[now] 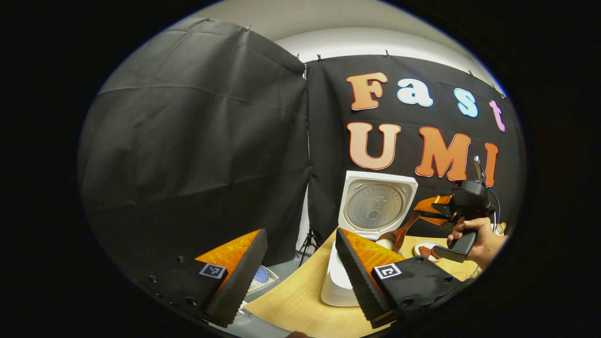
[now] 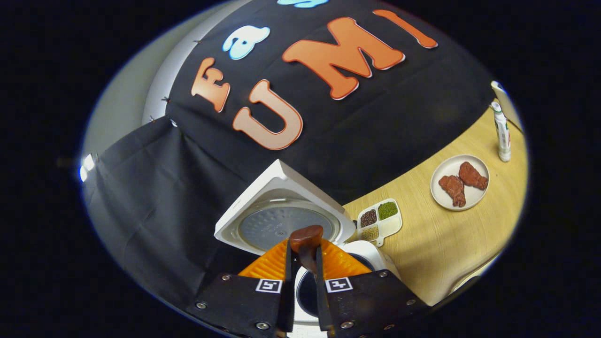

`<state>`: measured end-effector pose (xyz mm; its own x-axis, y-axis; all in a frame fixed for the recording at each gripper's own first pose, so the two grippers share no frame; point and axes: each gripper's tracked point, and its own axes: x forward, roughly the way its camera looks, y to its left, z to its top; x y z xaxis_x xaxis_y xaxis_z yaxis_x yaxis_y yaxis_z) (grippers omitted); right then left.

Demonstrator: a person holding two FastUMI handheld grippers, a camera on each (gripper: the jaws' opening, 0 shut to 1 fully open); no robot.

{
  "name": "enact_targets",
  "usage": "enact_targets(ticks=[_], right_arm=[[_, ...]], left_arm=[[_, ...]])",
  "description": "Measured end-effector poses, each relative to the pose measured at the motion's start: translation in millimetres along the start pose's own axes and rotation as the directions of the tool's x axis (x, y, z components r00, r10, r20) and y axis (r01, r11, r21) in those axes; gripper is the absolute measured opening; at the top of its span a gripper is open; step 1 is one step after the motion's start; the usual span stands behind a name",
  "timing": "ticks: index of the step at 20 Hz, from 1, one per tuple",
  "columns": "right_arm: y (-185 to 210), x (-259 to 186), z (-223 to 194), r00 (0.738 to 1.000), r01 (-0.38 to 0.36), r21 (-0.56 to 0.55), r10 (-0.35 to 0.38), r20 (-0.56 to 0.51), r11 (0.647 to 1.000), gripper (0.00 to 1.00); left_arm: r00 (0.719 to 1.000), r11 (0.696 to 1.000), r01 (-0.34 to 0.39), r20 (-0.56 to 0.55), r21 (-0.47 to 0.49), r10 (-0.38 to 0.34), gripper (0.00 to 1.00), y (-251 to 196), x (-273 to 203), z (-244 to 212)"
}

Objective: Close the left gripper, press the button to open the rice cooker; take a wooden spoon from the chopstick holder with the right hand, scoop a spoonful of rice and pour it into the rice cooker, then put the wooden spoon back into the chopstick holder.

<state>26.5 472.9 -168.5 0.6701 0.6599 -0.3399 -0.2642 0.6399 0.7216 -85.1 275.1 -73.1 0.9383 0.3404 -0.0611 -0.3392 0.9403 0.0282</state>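
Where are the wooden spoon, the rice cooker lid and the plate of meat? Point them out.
wooden spoon [image 2: 306, 238]: right gripper view, handle end between the fingers.
rice cooker lid [image 1: 374, 205]: left gripper view, inner plate.
plate [image 2: 439, 178]: right gripper view, bare rim.

A booth with dark cloth walls

Black cloth hangs ahead of the left gripper, a pale wall above it, a wooden table below.

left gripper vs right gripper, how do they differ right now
The left gripper stands open with nothing between its fingers; the right gripper is shut on the wooden spoon. The left gripper sits back at the table's near edge, while the right gripper, seen in the left gripper view, is raised over the open rice cooker. Both face the cooker.
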Motion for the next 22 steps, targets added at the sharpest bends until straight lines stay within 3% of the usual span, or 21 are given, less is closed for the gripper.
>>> enact_targets(ticks=[5,15,19,22], right_arm=[[29.6,2.3,7.4,0.999,-0.029,-0.164,0.036,0.039,0.986,0.19],[60.4,-2.3,25.4,0.991,-0.07,-0.318,0.102,0.084,0.946,0.19],[80.3,-11.7,30.0,0.981,-0.112,-0.418,0.166,0.097,0.901,0.19],[97.1,-21.5,31.5,0.97,-0.135,-0.523,0.219,0.101,0.842,0.19]], left_arm=[[1.0,1.0,-0.011,0.002,-0.008,0.011,0.99,3.5,-1.5,-0.9],[0.999,0.999,-0.037,0.007,-0.018,0.037,0.99,12.1,-6.5,0.0],[0.999,0.999,-0.038,0.01,-0.013,0.038,0.99,11.5,-8.8,0.7],[0.999,0.999,-0.039,0.009,-0.014,0.039,0.99,9.3,-10.0,1.2]])
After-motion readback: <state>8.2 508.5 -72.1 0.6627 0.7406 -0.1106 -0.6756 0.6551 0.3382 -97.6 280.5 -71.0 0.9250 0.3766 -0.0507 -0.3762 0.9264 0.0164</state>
